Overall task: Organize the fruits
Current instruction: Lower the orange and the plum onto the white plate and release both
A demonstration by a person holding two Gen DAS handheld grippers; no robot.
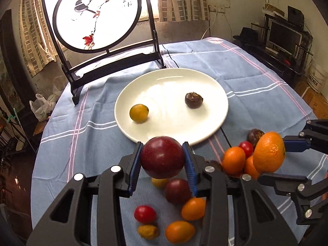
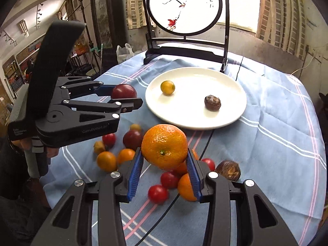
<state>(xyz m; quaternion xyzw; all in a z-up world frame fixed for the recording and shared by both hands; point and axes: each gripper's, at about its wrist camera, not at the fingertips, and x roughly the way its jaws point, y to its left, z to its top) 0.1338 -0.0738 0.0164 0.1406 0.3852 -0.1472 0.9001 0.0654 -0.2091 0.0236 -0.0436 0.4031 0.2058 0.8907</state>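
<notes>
Fruits are being carried: plum (image 1: 162,156) clamped in left gripper (image 1: 163,160), orange (image 2: 164,146) in right gripper (image 2: 165,160); bare plate (image 1: 172,127) centre advised.

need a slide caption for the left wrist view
Left gripper grips a dark red plum before a white round plate; right gripper holds an orange mandarin.

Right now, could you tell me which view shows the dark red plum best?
The left wrist view: the dark red plum sits whole in the left claw. In the right wrist view, that claw's finger hides its lower half.
</notes>
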